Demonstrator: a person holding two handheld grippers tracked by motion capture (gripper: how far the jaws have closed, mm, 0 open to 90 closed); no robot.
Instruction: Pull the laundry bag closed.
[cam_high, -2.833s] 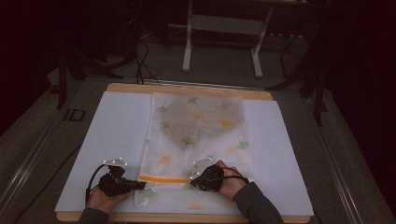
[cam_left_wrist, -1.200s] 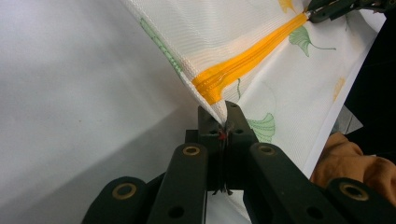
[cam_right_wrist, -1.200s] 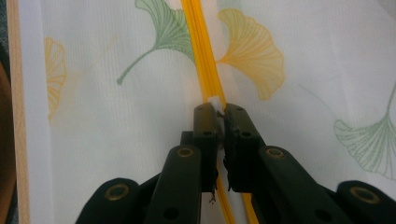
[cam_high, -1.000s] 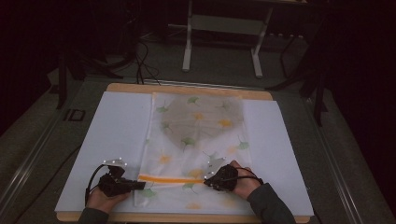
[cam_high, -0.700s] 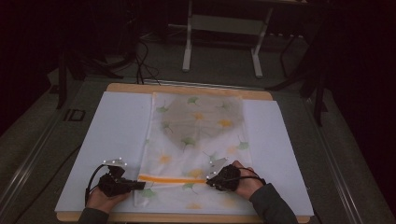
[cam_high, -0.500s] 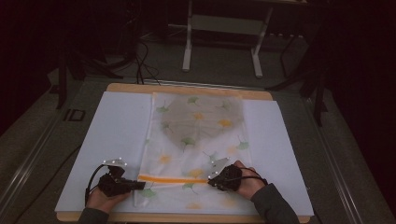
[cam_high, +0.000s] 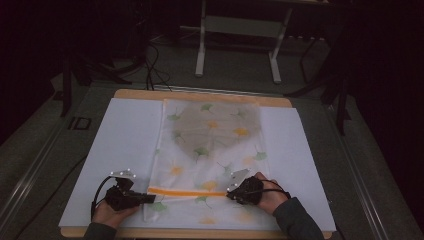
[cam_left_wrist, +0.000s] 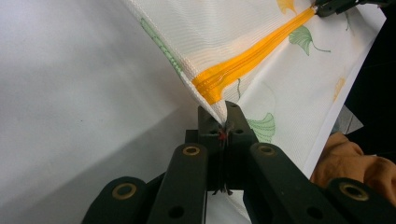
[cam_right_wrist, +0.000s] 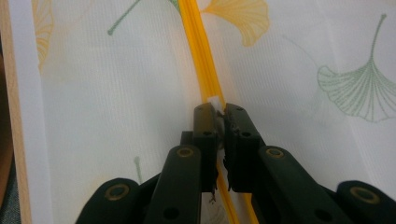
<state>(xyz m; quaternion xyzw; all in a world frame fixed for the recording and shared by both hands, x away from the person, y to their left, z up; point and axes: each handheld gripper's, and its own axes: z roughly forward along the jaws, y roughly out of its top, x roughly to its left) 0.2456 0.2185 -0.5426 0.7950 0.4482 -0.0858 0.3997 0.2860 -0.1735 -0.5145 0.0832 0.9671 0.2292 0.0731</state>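
- mesh bag (cam_high: 212, 150), white with green and yellow ginkgo leaf prints, lies flat on a white sheet (cam_high: 120, 145) that covers a wooden table (cam_high: 200, 95); its long side runs away from the person, and a dark shape shows through the mesh in its far half.
- left gripper (cam_left_wrist: 223, 122) has its jaws pressed together on the bag's corner edge, right where the orange zipper (cam_left_wrist: 252, 60) ends; the fabric is lifted a little off the sheet there.
- in the high view the left gripper (cam_high: 150, 198) sits at the bag's near left edge, held by the person's left hand (cam_high: 111, 214) at the near edge of the table.
- right gripper (cam_right_wrist: 220, 114) has its jaws closed on a small white zipper pull (cam_right_wrist: 215, 101) that sits on the orange zipper line; the zipper runs straight ahead from the jaws.
- in the high view the right gripper (cam_high: 231, 194) is on the zipper toward the bag's right side, held by the person's right hand (cam_high: 267, 195), with a dark sleeve (cam_high: 297, 220) behind it.
- zipper crosses the bag's near part from left to right as an orange band between the two grippers.
- beyond the table, a dim floor with cables (cam_high: 150, 65) and the pale legs of a stand (cam_high: 237, 45).
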